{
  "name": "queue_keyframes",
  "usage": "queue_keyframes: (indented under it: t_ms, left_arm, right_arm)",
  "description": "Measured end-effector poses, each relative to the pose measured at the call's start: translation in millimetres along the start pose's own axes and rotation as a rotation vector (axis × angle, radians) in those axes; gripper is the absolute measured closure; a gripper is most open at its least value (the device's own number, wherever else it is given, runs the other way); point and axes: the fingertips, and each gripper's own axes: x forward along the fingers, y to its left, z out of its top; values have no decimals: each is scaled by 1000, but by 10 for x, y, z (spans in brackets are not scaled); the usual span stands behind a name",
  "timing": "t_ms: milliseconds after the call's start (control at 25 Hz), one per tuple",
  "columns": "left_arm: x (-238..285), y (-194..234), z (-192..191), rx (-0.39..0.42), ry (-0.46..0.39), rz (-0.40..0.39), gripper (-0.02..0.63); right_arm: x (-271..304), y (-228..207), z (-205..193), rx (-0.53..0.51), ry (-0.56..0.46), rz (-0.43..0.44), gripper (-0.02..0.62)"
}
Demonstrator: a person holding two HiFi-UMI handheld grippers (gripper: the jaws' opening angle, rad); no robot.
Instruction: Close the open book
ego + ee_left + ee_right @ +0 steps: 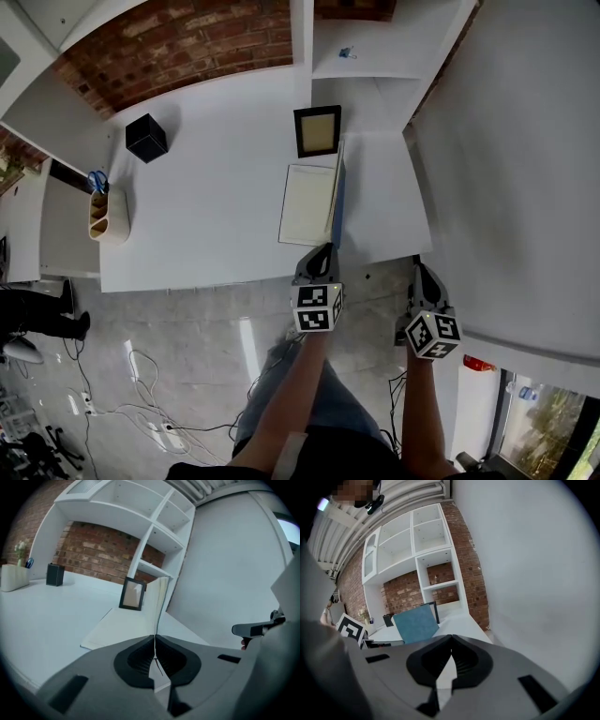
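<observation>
The open book (307, 204) lies on the white table (206, 187), its cream left page flat. Its blue right cover (337, 202) stands upright on edge. My left gripper (324, 248) is at the book's near edge. In the left gripper view the jaws (154, 639) are pressed together with the thin edge of the cover (161, 597) rising straight out of them. My right gripper (419, 267) hangs off the table's near right corner, shut on nothing. The right gripper view (451, 639) shows the blue cover (416, 623) from its outer side.
A black picture frame (318, 131) stands just behind the book. A black box (146, 138) sits at the back left, and a cream pen holder (108, 214) with scissors at the left edge. White shelves and a brick wall back the table. A white wall runs along the right.
</observation>
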Motion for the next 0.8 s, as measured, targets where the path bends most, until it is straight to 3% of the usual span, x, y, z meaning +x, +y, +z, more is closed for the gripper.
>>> queue_keyframes:
  t_ms: [240, 520, 680, 800]
  left_arm:
    - [-10, 381, -190, -154, 102, 61, 598]
    - [-62, 527, -261, -215, 164, 79, 598]
    - [-107, 502, -240, -166, 162, 54, 598]
    - [-193, 399, -127, -56, 140, -4, 598]
  right_arm:
    - [51, 115, 1, -9, 4, 17, 597]
    - [111, 219, 44, -13, -4, 32, 597]
    - [122, 252, 91, -11, -20, 33, 597]
    - [114, 239, 160, -5, -39, 25, 597]
